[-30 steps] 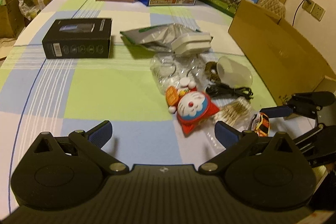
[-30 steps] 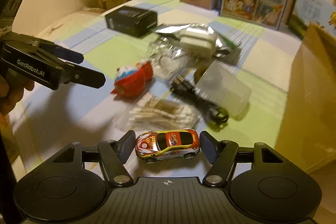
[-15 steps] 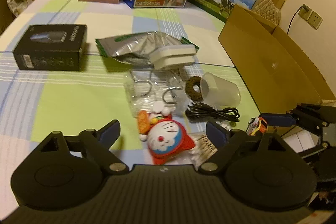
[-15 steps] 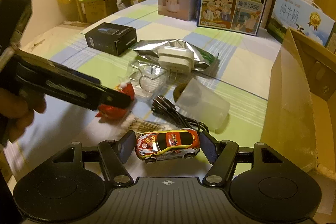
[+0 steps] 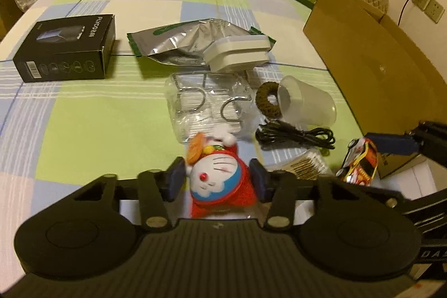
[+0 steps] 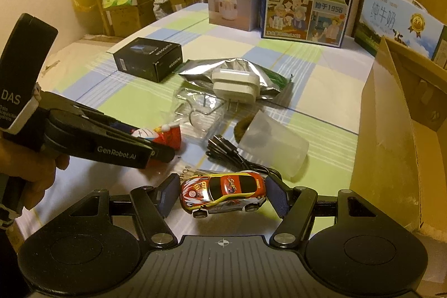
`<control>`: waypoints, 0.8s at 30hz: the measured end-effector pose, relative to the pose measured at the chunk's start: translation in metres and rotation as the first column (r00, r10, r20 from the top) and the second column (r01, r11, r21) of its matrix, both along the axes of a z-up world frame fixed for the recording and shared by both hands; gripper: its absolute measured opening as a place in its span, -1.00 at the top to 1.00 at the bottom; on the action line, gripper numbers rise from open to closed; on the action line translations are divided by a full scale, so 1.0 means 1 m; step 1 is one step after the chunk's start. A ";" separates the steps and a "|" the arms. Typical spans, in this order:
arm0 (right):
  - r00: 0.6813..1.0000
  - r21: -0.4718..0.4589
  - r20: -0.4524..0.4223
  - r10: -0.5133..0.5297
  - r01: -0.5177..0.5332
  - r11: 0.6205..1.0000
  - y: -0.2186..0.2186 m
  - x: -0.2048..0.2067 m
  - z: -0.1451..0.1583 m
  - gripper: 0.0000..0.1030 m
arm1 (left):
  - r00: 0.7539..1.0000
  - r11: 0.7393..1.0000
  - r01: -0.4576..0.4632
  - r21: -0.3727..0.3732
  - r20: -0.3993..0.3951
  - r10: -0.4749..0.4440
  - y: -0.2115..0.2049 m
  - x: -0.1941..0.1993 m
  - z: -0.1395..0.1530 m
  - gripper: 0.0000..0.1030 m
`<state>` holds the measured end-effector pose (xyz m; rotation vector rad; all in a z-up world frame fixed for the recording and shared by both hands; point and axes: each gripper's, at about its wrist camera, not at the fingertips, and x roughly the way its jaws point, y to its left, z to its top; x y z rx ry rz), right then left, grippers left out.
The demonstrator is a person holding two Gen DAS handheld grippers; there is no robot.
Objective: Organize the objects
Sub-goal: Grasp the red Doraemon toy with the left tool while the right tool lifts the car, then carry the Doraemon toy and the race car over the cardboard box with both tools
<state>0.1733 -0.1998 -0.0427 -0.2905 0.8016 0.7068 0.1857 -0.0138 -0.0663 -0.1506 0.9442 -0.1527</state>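
- My left fingers (image 5: 217, 180) are closing around the red, white and blue plush cat toy (image 5: 216, 175); it sits between the blue pads, which stand just beside its sides, and I cannot tell whether they press on it yet.
- The plush toy lies on the checked green, blue and white tabletop (image 5: 92, 124), face up. Its long axis runs away from my left wrist, the small orange-and-white end towards the clear plastic packet of metal hooks (image 5: 206, 105) and the red end towards me.
- My right fingers (image 6: 222, 196) are clenched on the small red, yellow and white toy car (image 6: 223, 193), one pad at its nose and one at its tail.
- The car is held clear of the tabletop, level, wheels down. Its long axis runs crosswise between my pads, nose towards my left side.
- From the left wrist the car (image 5: 360, 161) shows at the far right edge, next to a packet of cotton swabs (image 5: 304, 165).
- Beyond the car lie a coiled black cable (image 6: 237, 155) and a frosted plastic cup (image 6: 275, 147) on its side, mouth towards a dark braided ring (image 5: 268, 99).
- An open brown cardboard box (image 6: 391, 130) stands at the tabletop's right edge.
- Further back a white plug adapter (image 6: 234, 85) rests on a silver foil pouch (image 6: 232, 71), with a black rectangular box (image 6: 148, 60) to its left.
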 end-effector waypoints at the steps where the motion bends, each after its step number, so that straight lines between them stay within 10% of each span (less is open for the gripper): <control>1: 1.000 0.001 0.001 0.000 0.000 1.000 0.001 -0.001 0.001 -0.24 | 1.000 1.000 0.000 0.001 -0.003 0.000 0.001 0.000 0.000 0.24; 24: 0.998 0.034 0.066 -0.002 0.000 0.999 0.003 -0.016 0.029 -0.24 | 0.998 0.999 -0.035 -0.035 0.056 0.037 0.016 -0.020 0.036 0.25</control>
